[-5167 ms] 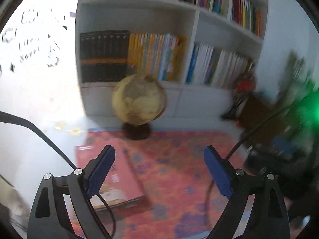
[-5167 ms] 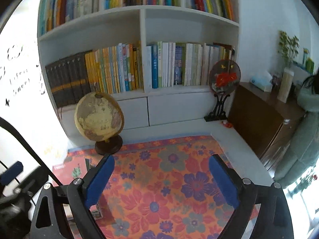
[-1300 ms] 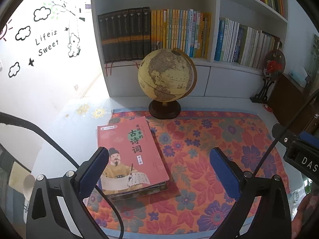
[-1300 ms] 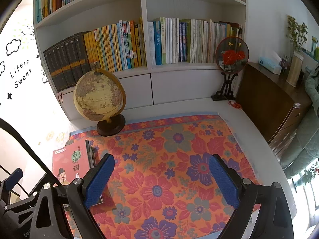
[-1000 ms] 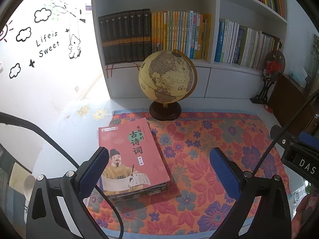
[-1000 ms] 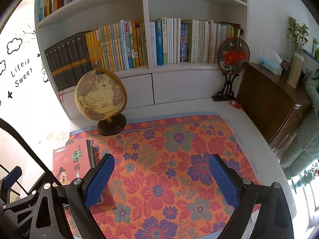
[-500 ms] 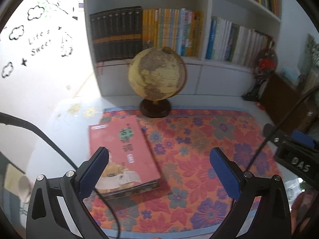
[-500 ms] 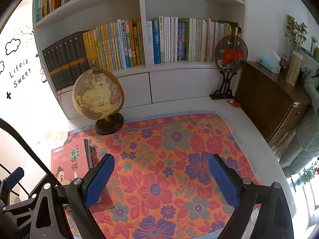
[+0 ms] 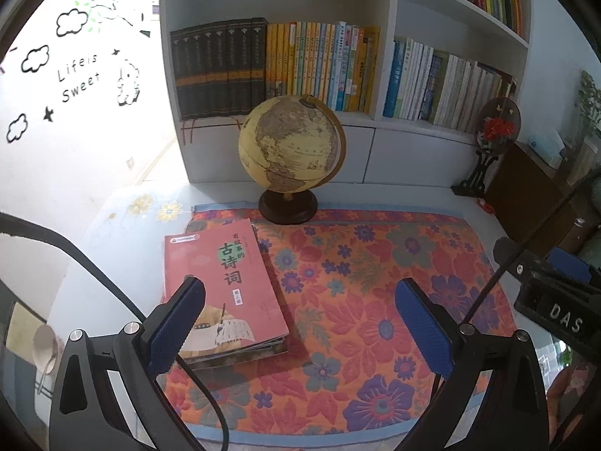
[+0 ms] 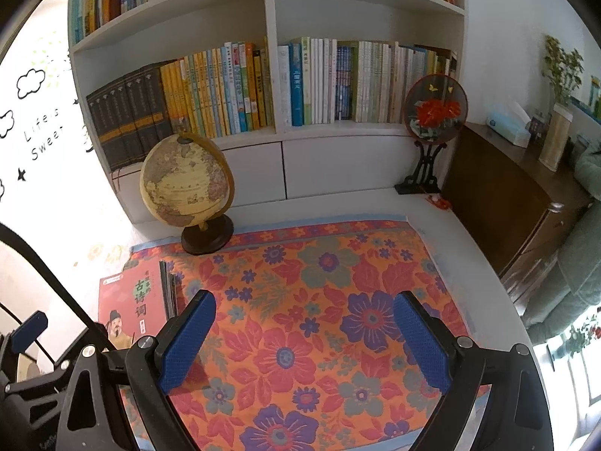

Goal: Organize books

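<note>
A stack of books topped by a red-covered one [image 9: 221, 282] lies flat on the left part of a floral mat [image 9: 375, 300]; the same stack [image 10: 135, 300] shows at the lower left of the right wrist view. My left gripper [image 9: 300, 323] hovers open above the mat, its left finger over the red cover's near left part. My right gripper [image 10: 304, 342] is open over the mat's middle, nothing between its pads. A white bookcase [image 9: 387, 56] behind holds rows of upright books [image 10: 233, 90].
A globe [image 9: 293, 150] on a dark base stands at the mat's far edge, before the bookcase. A round floral screen on a stand [image 10: 432, 120] sits to the right, beside a dark wooden cabinet [image 10: 518, 188]. A person in a green sleeve [image 10: 582, 244] is at the right edge.
The left wrist view has swung slightly and settled, so the stack sits a little further right under the left finger. Both grippers stay open; the books have not moved.
</note>
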The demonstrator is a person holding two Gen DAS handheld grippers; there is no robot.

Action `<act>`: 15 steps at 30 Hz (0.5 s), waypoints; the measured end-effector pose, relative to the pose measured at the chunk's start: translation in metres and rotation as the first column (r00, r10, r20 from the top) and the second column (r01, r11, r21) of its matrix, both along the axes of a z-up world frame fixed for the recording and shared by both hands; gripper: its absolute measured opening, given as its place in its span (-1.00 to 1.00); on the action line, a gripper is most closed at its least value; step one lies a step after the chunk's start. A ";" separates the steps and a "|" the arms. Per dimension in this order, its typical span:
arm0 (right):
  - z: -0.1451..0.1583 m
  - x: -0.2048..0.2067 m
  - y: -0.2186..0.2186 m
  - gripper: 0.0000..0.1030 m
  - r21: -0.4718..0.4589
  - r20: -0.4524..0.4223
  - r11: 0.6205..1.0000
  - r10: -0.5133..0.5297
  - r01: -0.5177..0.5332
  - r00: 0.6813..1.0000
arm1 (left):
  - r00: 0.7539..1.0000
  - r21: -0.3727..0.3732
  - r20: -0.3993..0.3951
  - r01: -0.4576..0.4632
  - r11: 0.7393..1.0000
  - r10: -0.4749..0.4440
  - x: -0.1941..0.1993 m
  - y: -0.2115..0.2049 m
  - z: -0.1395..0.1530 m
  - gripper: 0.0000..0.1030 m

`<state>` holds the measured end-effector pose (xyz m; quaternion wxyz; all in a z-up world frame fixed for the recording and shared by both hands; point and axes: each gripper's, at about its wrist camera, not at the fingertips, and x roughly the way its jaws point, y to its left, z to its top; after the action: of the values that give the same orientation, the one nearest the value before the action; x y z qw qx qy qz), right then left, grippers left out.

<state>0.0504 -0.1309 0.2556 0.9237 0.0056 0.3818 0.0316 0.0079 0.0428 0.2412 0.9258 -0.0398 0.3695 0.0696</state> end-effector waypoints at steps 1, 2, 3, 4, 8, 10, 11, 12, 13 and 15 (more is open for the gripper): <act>0.001 0.000 -0.003 0.83 -0.002 -0.002 1.000 0.011 -0.011 1.000 | 1.000 -0.002 0.000 -0.006 1.000 0.006 0.000 -0.003 0.001 0.96; 0.002 -0.001 -0.005 0.83 -0.006 0.000 1.000 0.016 -0.016 1.000 | 1.000 -0.003 0.001 -0.013 1.000 0.013 0.000 -0.007 0.003 0.96; 0.004 -0.002 -0.009 0.83 -0.011 0.005 1.000 0.020 -0.019 1.000 | 1.000 -0.003 0.003 -0.018 1.000 0.018 0.000 -0.011 0.004 0.96; 0.006 -0.002 -0.013 0.83 -0.010 0.008 1.000 0.024 -0.024 1.000 | 1.000 0.000 0.007 -0.020 1.000 0.020 0.001 -0.017 0.007 0.96; 0.012 -0.001 -0.032 0.83 -0.010 0.019 1.000 0.026 -0.026 0.999 | 1.000 0.017 0.010 -0.009 1.000 0.009 0.003 -0.040 0.012 0.96; 0.011 0.001 -0.042 0.83 -0.004 0.007 1.000 0.022 -0.022 1.000 | 1.000 0.017 -0.004 -0.014 1.000 0.014 0.004 -0.051 0.010 0.97; 0.010 0.003 -0.048 0.83 0.004 -0.004 1.000 0.025 -0.025 1.000 | 1.000 0.014 -0.008 -0.021 1.000 0.021 0.005 -0.055 0.009 0.97; 0.009 0.004 -0.051 0.83 0.006 -0.012 1.000 0.026 -0.026 1.000 | 0.999 0.014 -0.010 -0.036 0.999 0.037 0.005 -0.058 0.008 0.97; 0.007 0.005 -0.055 0.83 0.003 -0.020 1.000 0.027 -0.027 0.999 | 0.999 0.019 -0.004 -0.054 0.998 0.054 0.004 -0.060 0.008 0.97; 0.006 0.006 -0.060 0.83 -0.002 -0.025 1.000 0.029 -0.029 0.999 | 0.995 0.049 0.017 -0.098 0.994 0.097 0.002 -0.064 0.010 0.96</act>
<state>0.0561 -0.1913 0.2618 0.9183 -0.0007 0.3934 0.0446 0.0100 -0.0211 0.2510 0.9246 -0.0354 0.3586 0.1237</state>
